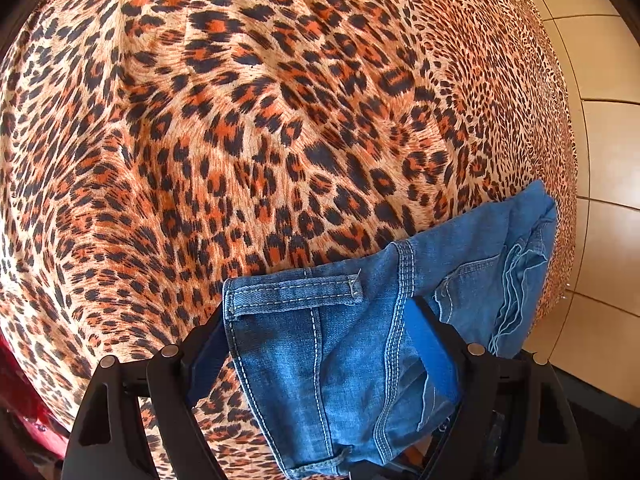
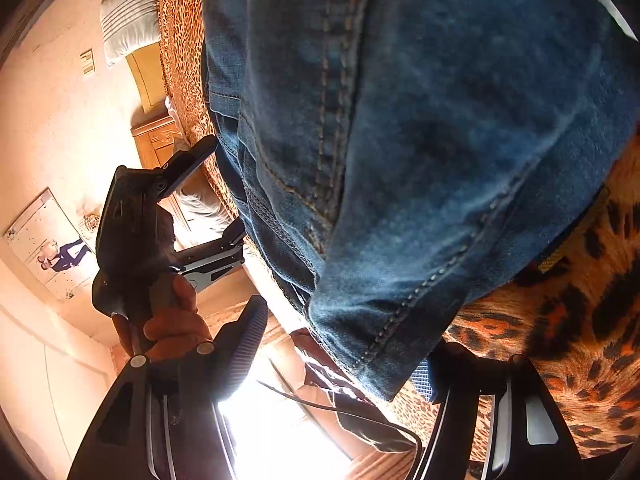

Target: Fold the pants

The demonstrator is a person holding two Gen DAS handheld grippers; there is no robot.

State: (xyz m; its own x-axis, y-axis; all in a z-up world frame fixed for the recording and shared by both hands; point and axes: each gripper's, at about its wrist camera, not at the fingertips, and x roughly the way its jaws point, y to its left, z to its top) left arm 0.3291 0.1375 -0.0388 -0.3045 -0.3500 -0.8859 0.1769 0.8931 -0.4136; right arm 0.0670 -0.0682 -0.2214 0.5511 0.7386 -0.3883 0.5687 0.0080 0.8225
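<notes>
Blue denim pants (image 1: 360, 320) lie at the near right edge of a bed covered with a leopard-print sheet (image 1: 240, 120). My left gripper (image 1: 320, 344) has its fingers spread wide on either side of the waistband and belt loop; the denim lies loosely between them. In the right wrist view the pants (image 2: 400, 140) hang over the bed edge and fill the upper frame. My right gripper (image 2: 344, 356) is open, with the folded denim edge between its fingers. The left gripper (image 2: 168, 216), held by a hand, shows at the left, beside the denim.
The leopard sheet (image 2: 560, 340) covers the whole bed. Tan floor tiles (image 1: 600, 160) lie past the bed's right edge. A pillow (image 2: 128, 20), a wooden nightstand (image 2: 156, 140) and a wall picture (image 2: 48, 240) show in the right wrist view. A cable (image 2: 340, 408) runs below.
</notes>
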